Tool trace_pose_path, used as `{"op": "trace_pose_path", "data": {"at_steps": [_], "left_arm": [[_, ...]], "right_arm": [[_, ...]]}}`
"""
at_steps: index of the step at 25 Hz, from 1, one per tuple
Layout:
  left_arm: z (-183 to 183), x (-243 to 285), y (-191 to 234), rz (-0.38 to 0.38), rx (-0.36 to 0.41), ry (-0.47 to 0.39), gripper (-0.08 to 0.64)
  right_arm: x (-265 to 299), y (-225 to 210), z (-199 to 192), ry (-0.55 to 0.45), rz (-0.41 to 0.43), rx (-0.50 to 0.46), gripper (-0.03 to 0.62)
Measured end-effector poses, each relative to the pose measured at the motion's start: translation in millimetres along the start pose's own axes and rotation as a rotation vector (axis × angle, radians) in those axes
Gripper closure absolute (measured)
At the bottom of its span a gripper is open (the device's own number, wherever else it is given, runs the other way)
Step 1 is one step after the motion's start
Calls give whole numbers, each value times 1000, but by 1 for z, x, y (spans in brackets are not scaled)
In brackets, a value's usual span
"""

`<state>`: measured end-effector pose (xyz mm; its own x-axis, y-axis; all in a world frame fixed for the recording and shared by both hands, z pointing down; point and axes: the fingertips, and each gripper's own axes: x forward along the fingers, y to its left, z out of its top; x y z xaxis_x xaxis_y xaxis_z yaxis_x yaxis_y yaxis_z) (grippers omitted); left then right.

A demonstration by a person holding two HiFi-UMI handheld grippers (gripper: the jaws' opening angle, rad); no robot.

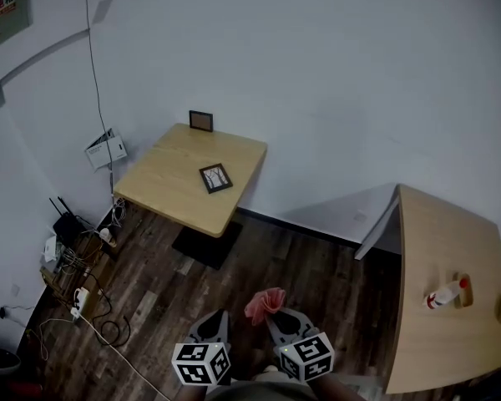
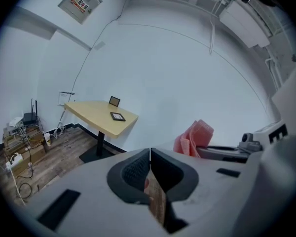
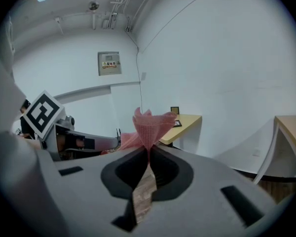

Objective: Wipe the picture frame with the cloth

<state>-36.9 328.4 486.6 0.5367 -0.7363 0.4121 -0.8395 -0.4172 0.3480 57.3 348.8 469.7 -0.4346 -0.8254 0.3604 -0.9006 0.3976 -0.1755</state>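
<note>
The room is showing white walls and a dark wooden floor (image 1: 317, 274). Two light wooden counters are standing in it: a small counter (image 1: 171, 192) against the far wall and a bigger counter (image 1: 451, 249) at the right side. Two picture frames are sitting on the small counter: a flat picture frame (image 1: 215, 178) is lying near its middle, and an upright picture frame (image 1: 201, 121) is standing at its back edge, by the wall. One white bottle (image 1: 445, 294) with a red top is lying on the bigger counter. Cables (image 1: 83, 303) and small devices are crowding the floor at the left of the small counter. Low in the head view, the left claw (image 1: 210, 326) is closed and holding nothing, its jaws meeting each other. The right claw (image 1: 280, 317), just beside it, is gripping one pink cloth (image 1: 265, 304), which is sticking up from the closed jaws. Both claws are staying well apart from the small counter, with the floor stretching between
</note>
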Motion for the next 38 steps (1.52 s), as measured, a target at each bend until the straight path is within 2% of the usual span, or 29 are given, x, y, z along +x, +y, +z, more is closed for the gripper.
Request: {"op": "trace_pose_path", "data": {"at_steps": [8,15,24,32,38], "left_arm": [[-1,4,3,73,-32,-26,554],[-8,13,-14,115,-63,-44,554],[-11,26,-26,116,-64,-8,554],[15,72,-18,77,-40,-7,554],[51,112,10,74,-33,-27,554]], "right_arm": [[-3,-18,8,-26,28,-7,578],[-15,-36,12,-22,79,-38,578],[-8,-55,15,-30,79,2,578],[31,-80,29,-24,56,8,578],[82,-99,50,-14,52,3,578]]}}
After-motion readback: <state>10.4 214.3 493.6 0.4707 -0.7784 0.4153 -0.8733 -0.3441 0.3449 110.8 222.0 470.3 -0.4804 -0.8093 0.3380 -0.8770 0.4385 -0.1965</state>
